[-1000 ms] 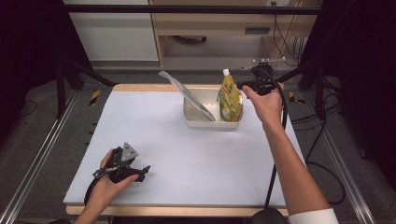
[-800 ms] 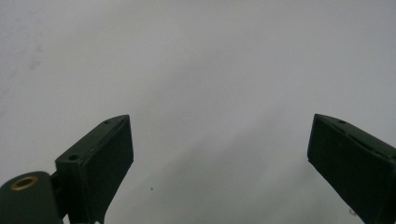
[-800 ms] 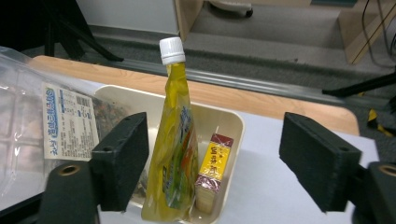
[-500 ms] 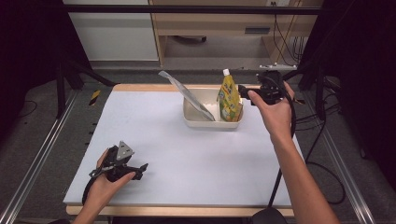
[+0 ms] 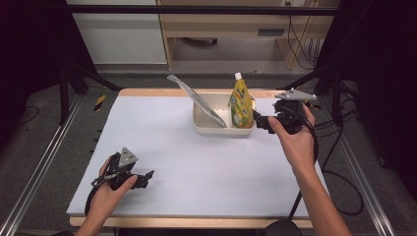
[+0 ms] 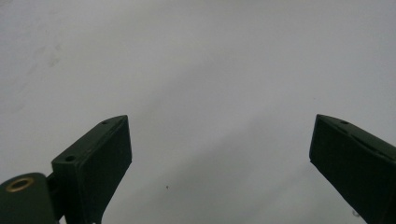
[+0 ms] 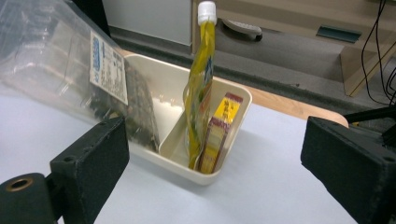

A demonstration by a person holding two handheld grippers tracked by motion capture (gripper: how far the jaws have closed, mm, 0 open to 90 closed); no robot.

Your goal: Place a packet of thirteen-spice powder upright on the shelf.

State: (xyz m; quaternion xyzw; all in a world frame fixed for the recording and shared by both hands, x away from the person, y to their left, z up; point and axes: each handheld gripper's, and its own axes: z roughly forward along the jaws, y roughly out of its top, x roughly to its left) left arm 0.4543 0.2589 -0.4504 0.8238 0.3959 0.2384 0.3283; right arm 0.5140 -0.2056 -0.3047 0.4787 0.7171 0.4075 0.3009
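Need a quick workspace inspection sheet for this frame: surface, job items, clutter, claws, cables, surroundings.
Surface: white table top, bare in front.
Job's things: cream divided tray holding upright yellow spout pouch, small yellow box and clear plastic bag leaning out to the left.
Clutter: nothing seen.
Claws: left claw open, low over table; right claw open beside tray, holding nothing.
Cables: black cable trails from the right claw.
Surroundings: wooden shelf unit, grey floor.
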